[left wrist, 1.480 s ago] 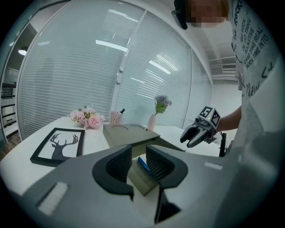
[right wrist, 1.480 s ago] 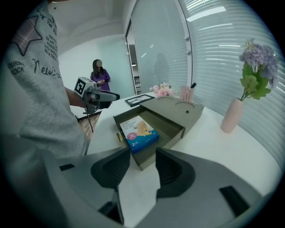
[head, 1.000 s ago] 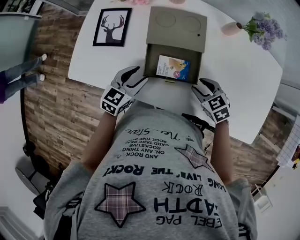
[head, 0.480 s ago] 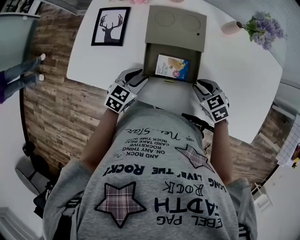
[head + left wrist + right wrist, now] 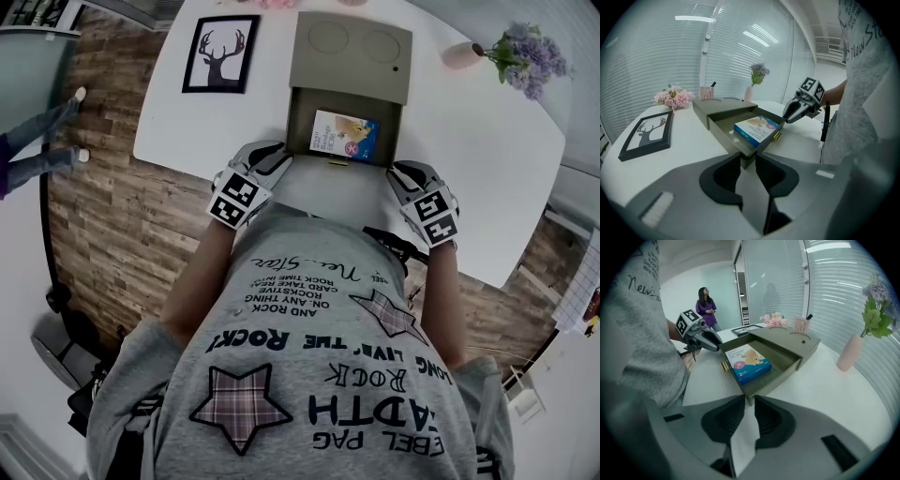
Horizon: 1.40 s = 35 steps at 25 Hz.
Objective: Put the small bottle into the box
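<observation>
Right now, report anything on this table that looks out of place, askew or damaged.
Nothing is spilled, tipped or broken. The one odd thing: the open box holds only a blue carton, and no small bottle shows in any view. The deer picture and the vase stand in order.

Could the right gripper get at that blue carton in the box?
Probably yes: the box is open, nothing covers the blue carton, and the right gripper sits beside it, jaws having just been closing on the box's corner.
</observation>
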Each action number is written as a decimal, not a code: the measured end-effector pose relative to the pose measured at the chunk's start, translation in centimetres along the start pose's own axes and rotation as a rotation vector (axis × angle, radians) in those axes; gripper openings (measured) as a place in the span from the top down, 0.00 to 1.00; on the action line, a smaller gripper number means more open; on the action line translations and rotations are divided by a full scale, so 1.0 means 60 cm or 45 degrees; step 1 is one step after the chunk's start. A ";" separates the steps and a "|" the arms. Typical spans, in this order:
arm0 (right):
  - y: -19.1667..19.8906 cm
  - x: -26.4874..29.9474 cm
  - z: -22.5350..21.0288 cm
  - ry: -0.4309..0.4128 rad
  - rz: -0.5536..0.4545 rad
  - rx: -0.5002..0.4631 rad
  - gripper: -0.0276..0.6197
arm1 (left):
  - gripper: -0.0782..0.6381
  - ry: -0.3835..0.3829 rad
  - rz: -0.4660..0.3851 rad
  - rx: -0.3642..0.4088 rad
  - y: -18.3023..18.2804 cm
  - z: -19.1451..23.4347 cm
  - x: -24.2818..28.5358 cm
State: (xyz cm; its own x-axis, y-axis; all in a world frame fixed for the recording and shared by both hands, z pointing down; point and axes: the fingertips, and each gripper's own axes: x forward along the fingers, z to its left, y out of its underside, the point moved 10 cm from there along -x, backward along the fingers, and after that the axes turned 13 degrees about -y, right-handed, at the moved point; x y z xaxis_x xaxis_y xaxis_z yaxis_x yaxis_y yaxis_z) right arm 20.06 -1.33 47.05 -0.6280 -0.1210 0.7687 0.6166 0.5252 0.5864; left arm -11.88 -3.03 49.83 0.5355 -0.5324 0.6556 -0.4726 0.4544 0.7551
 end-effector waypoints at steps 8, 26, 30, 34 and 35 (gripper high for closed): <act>-0.002 -0.005 0.000 -0.004 -0.006 -0.006 0.85 | 0.75 0.009 -0.005 -0.001 -0.003 0.001 -0.003; -0.016 -0.005 -0.027 0.010 -0.021 0.014 0.85 | 0.75 -0.010 -0.007 -0.024 -0.017 0.017 0.010; -0.020 -0.004 -0.034 0.013 -0.031 0.026 0.85 | 0.76 -0.021 -0.007 -0.031 -0.022 0.023 0.014; -0.025 -0.001 -0.042 0.016 -0.039 0.032 0.85 | 0.76 -0.032 -0.009 -0.041 -0.025 0.030 0.021; -0.026 0.000 -0.045 0.018 -0.040 0.034 0.85 | 0.76 -0.034 -0.009 -0.043 -0.027 0.032 0.023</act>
State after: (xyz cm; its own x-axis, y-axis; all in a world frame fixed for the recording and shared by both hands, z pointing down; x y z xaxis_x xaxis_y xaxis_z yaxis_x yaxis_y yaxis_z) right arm 20.39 -4.41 46.79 -0.6400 -0.1501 0.7536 0.5836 0.5430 0.6038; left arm -11.74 -5.87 49.50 0.5195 -0.5547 0.6499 -0.4444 0.4742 0.7600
